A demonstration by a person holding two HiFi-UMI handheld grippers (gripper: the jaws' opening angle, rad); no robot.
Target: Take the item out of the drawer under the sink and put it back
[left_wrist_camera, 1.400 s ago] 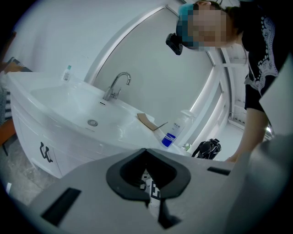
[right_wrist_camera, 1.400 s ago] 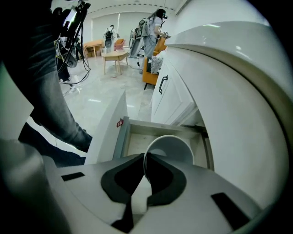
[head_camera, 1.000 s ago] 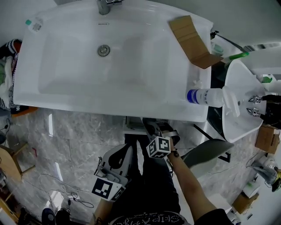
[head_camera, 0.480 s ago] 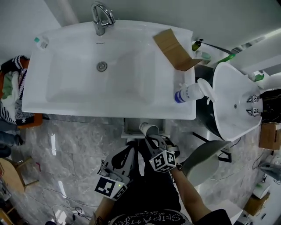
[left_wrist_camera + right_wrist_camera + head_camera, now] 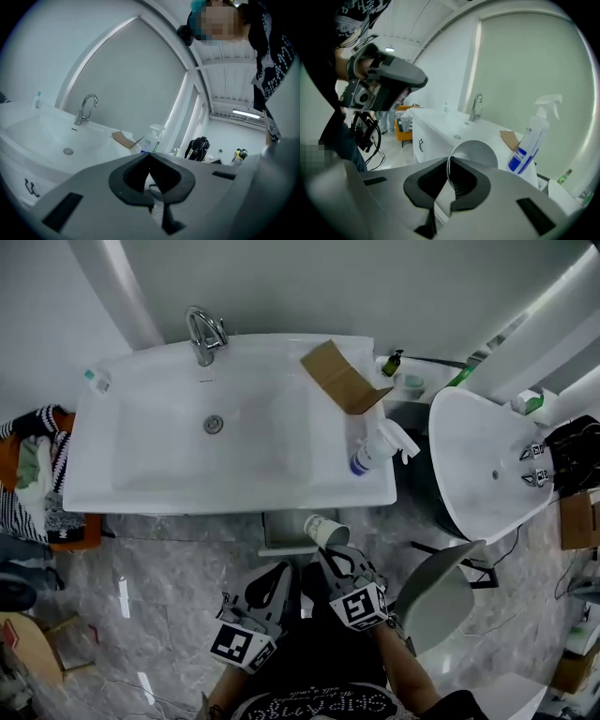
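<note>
The right hand-held gripper (image 5: 449, 180) is clamped on the rim of a white paper cup (image 5: 476, 152), with one jaw inside the wall and one outside. The cup is tipped on its side with its mouth toward the jaws. In the head view this hand-held gripper (image 5: 331, 557) holds the cup (image 5: 323, 529) just off the near edge of the sink (image 5: 234, 498), beside the right end of the drawer (image 5: 281, 531), which is pulled out from under the sink. The left hand-held gripper (image 5: 150, 159) has its jaws together with nothing between them. It sits just left of the right one and nearer the person (image 5: 277, 579).

On the sink's right side a spray bottle (image 5: 370, 451) with a blue label stands near a folded piece of cardboard (image 5: 337, 376). The faucet (image 5: 202, 334) is at the far edge, and a small bottle (image 5: 96, 379) stands at the far left corner.
</note>
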